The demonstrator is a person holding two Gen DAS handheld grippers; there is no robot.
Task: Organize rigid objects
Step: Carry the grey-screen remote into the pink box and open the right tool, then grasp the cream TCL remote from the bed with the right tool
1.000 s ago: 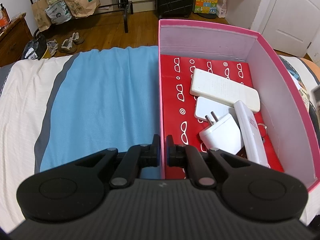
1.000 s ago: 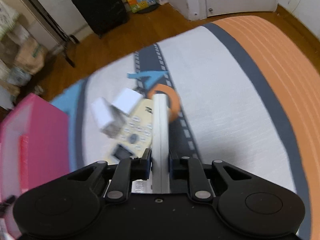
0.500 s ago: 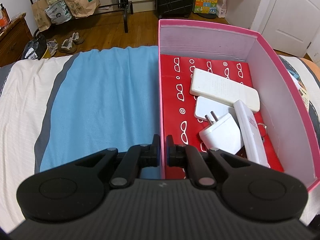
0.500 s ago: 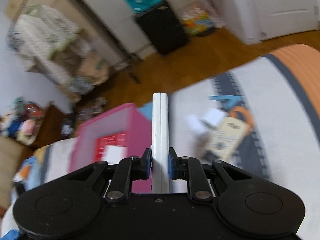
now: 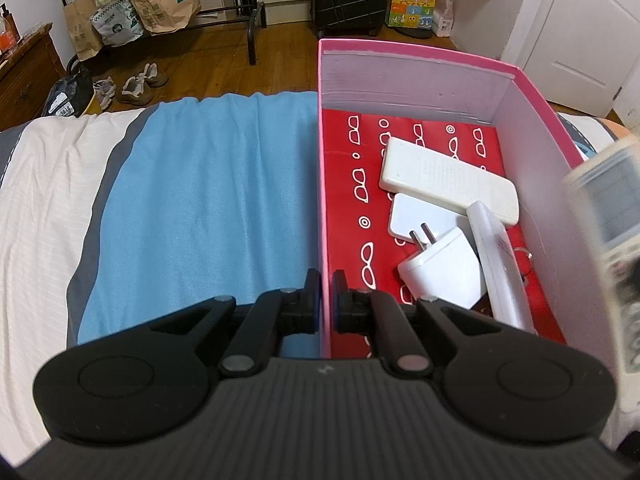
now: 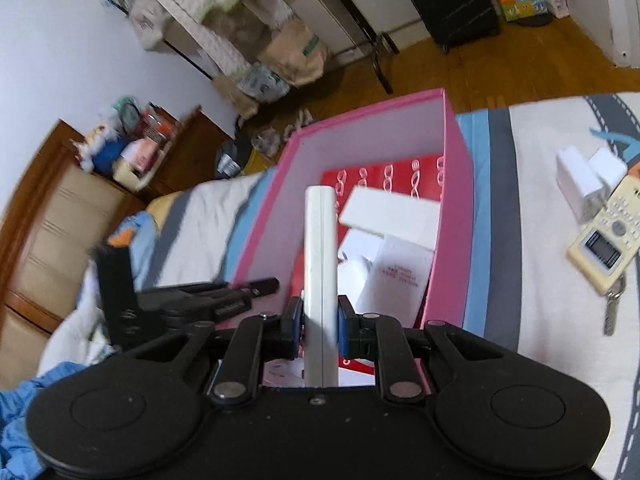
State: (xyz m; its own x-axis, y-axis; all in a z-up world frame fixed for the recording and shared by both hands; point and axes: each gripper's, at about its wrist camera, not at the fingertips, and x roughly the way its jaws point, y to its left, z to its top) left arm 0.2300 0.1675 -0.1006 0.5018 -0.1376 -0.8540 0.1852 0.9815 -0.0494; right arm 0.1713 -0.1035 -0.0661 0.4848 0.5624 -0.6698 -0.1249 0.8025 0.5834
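Striped bed [image 5: 48,184] underneath everything, with a blue band [image 5: 208,200] running beside the box. Pink box [image 5: 325,184] standing open on the bed, red lining printed with white glasses showing inside. Left claw [image 5: 327,300] pinching the box's near side wall, one finger outside and one inside. Right claw [image 6: 318,322] clamped on a slim white remote [image 6: 320,264], held edge-on and upright above the box's open top; the same remote seen blurred at the right edge of the left wrist view [image 5: 612,216]. Inside the box: a flat white slab [image 5: 448,180] toward the far end, a white square piece [image 5: 420,218] partly under it, a white plug adapter [image 5: 444,272] with prongs pointing up and away, and a long white bar [image 5: 500,264] leaning along the right wall. Outside the box, on the bed to its right: a cream remote with a small screen [image 6: 606,236], keys [image 6: 612,308] at its near end, and two white chargers [image 6: 588,176] just beyond it.
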